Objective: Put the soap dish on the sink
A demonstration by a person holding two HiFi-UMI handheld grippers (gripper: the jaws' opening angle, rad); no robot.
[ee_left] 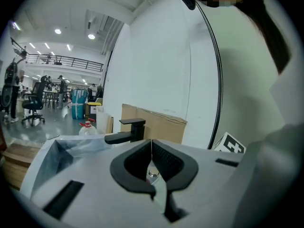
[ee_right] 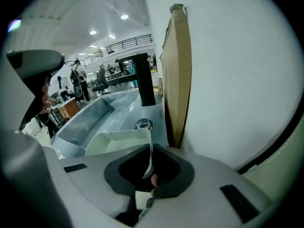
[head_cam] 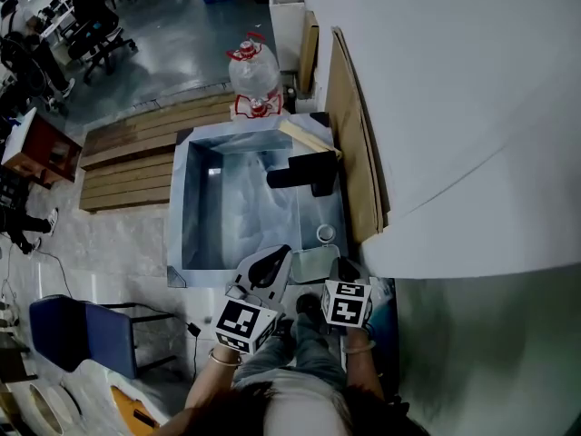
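The soap dish (head_cam: 313, 263) is a pale green, shallow tray at the near right corner of the steel sink (head_cam: 195, 166). My right gripper (head_cam: 334, 278) is shut on the dish's near rim. In the right gripper view the thin edge of the soap dish (ee_right: 118, 141) runs into the jaws of the right gripper (ee_right: 149, 167). Whether the dish rests on the ledge or hangs just above it I cannot tell. My left gripper (head_cam: 272, 262) hovers over the sink's near edge, left of the dish. The left gripper (ee_left: 152, 152) is shut, with nothing in it.
A black faucet (head_cam: 304, 173) stands on the sink's right ledge, with a round knob (head_cam: 325, 234) nearer to me. A cardboard sheet (head_cam: 352, 153) leans on the white wall (head_cam: 454, 107) to the right. A water bottle (head_cam: 254, 75) stands behind the sink, wooden pallets (head_cam: 136, 157) lie to its left.
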